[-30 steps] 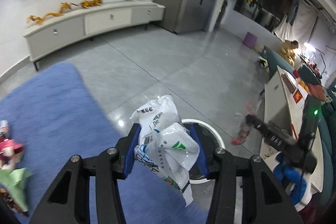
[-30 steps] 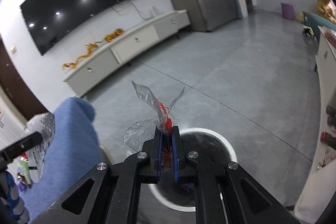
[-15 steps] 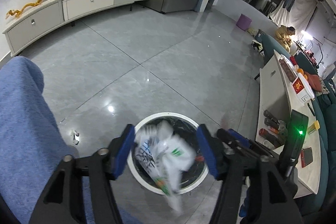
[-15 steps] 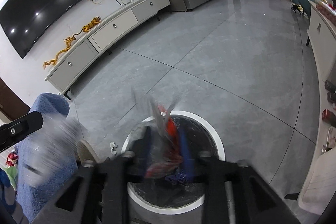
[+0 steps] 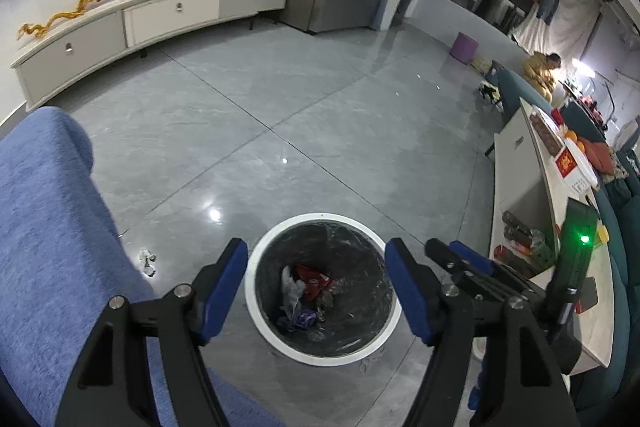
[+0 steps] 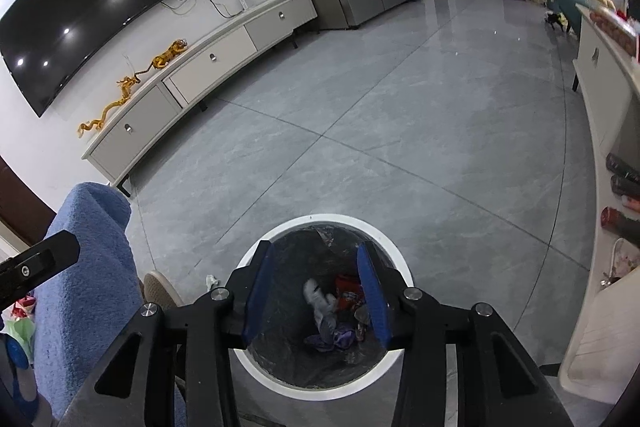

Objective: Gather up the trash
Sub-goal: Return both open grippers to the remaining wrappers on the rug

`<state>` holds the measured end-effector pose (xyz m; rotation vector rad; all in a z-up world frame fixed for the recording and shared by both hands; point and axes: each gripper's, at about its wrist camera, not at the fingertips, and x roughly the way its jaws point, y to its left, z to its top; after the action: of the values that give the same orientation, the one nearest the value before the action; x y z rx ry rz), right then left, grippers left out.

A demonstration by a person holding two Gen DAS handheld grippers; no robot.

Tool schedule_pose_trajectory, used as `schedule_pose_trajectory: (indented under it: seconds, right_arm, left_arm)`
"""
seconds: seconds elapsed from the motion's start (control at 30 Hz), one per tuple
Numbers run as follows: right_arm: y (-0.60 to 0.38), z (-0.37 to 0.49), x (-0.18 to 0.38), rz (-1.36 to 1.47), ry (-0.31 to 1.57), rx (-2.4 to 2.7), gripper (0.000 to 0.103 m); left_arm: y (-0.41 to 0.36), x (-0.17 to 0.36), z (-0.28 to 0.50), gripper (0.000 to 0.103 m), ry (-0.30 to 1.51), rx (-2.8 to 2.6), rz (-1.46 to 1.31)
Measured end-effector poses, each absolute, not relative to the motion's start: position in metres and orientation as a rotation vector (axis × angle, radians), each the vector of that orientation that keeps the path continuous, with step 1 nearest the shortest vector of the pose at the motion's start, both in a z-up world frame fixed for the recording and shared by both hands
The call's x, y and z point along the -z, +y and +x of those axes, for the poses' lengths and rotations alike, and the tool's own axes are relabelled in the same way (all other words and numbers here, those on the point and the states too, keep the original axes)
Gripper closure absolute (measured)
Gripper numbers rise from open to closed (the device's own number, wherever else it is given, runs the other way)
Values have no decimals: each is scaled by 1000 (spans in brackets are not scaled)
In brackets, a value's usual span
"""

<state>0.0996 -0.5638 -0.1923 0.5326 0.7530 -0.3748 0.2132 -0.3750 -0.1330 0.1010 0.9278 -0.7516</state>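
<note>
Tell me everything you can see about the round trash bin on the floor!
The trash bin is round with a thick white rim and no lid. A dark, shiny plastic liner covers its inside. It stands upright on the grey tiled floor, next to a blue fabric seat. At the bottom lie crumpled wrappers: red, white and purplish ones. It is far from full. Both grippers hang open above it without touching it.

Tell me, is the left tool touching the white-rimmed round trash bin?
Apart. The left wrist view shows the left tool open and empty, above the white-rimmed round trash bin, with dropped wrappers far below inside.
</note>
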Motion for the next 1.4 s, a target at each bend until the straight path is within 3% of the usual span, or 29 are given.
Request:
schedule_pose_trajectory:
  seconds: [0.63,1.4]
  right_arm:
    - [-457,108,92,387,596,226,62]
    - [-333,100,36,221,514,41,56]
  left_arm:
    - [-197,68,196,34,754,623,-40]
    - [23,41,152,26,610,369,-269]
